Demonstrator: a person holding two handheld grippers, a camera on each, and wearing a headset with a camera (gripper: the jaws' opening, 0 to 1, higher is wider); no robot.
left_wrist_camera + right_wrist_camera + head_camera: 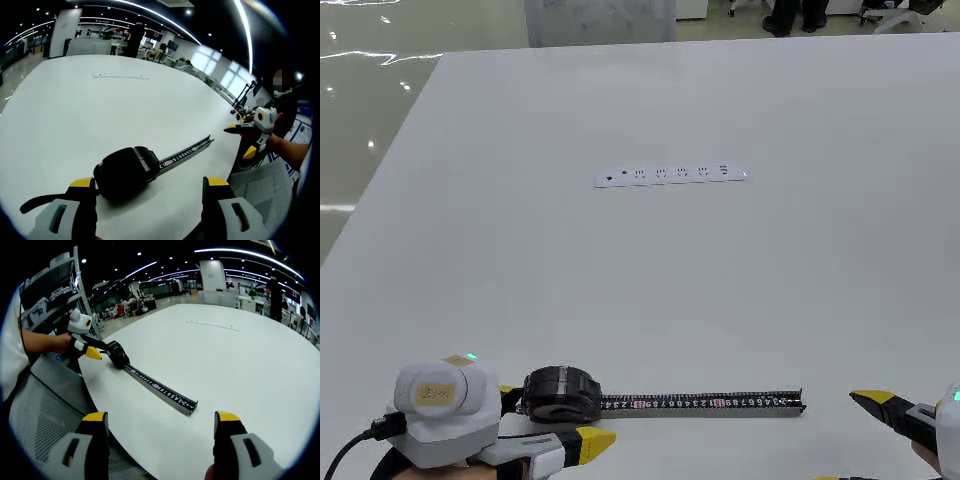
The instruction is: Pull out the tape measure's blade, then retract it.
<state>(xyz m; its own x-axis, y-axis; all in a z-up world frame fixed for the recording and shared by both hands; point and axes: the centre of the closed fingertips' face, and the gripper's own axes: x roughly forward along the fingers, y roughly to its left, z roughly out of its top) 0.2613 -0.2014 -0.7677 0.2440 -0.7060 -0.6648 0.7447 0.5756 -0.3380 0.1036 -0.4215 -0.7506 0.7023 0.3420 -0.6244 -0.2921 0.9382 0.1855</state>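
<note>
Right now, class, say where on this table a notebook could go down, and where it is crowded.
Free: the wide bare table between the power strip and the tape measure, and the tabletop beyond the strip. Crowded: the near edge, where the drawn-out blade lies between the left claw and the right claw.

Desk: white, smooth, matt, faint sheen. Tape measure case, between left gripper fingers: black plastic, mostly matt, one glossier grey band. Blade, ahead of right gripper fingers: dark, flat finish, pale printed marks. Finger tips yellow plastic, bodies pale grey moulded plastic. Power strip, far beyond fingers: white plastic. Floor: glossy, mirrors lights.
</note>
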